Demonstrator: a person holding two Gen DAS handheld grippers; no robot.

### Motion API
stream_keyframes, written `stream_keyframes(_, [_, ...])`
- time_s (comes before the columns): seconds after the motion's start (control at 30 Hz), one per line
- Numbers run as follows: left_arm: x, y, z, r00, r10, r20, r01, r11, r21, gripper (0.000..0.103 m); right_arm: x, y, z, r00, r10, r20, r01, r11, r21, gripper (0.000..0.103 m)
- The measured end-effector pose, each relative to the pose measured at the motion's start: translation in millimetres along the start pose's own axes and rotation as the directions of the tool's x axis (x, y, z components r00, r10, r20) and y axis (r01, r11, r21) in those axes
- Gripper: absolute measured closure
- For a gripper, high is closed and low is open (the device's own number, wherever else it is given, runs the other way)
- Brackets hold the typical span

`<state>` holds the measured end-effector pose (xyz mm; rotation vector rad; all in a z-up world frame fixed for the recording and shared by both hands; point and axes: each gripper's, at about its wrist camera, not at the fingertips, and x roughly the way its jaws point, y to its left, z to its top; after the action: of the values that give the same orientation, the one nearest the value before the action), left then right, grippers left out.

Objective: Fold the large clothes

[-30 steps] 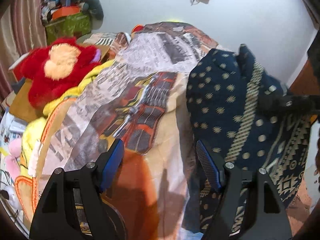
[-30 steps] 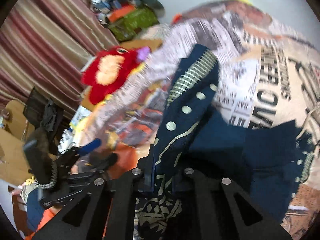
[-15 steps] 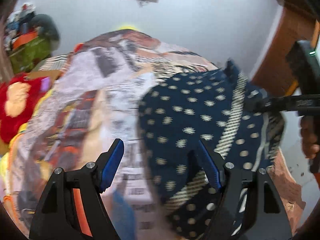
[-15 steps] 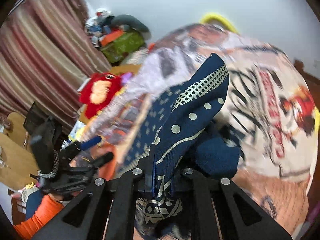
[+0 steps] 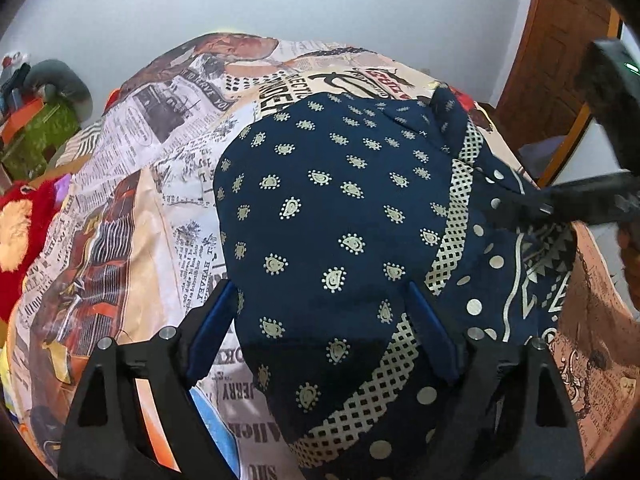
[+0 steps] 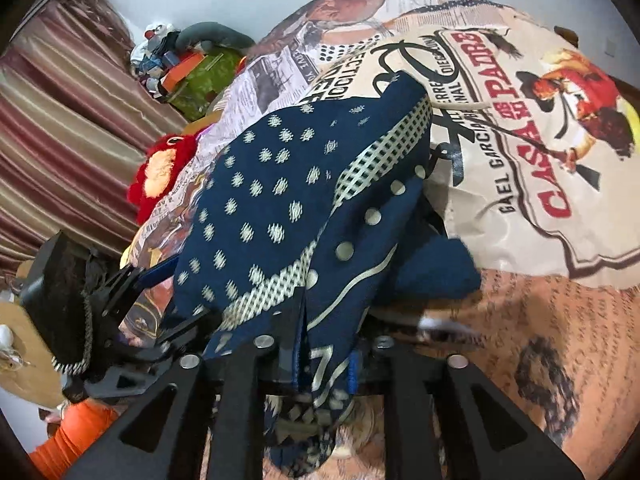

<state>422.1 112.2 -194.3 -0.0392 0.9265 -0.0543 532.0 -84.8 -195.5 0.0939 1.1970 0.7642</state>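
The navy patterned garment (image 5: 340, 216) lies spread on the bed's printed bedsheet (image 5: 160, 184). The left claw (image 5: 320, 328) is released (fingers wide, seemingly straddling the cloth's near edge); the right claw (image 6: 324, 364) is clenched on its hem.

Both wrist views closely share the garment (image 5: 340, 216).

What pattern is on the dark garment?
Navy garment with cream paisley dots and a checkered band, clearest in the left wrist view.
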Motion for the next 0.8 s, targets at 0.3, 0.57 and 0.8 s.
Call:
stream_keyframes(0.3, [-4, 3, -6, 1.000, 0.001, -0.003, -0.001, 0.999, -0.039, 0.016, -31, 34, -50, 0.996, -0.079, 0.038, 0.082, 0.991, -0.103, 0.040])
stream_keyframes(0.57, [-15, 7, -18, 1.000, 0.003, -0.010, -0.004, 0.998, -0.055, 0.016, -12, 54, -86, 0.999, 0.005, 0.034, -0.004, 0.999, -0.044, 0.056])
stream_keyframes(0.8, [-26, 5, -20, 0.999, 0.042, -0.003, -0.042, 0.999, -0.023, 0.016, 21, 67, -87, 0.999, 0.030, -0.015, -0.031, 0.999, -0.039, 0.087])
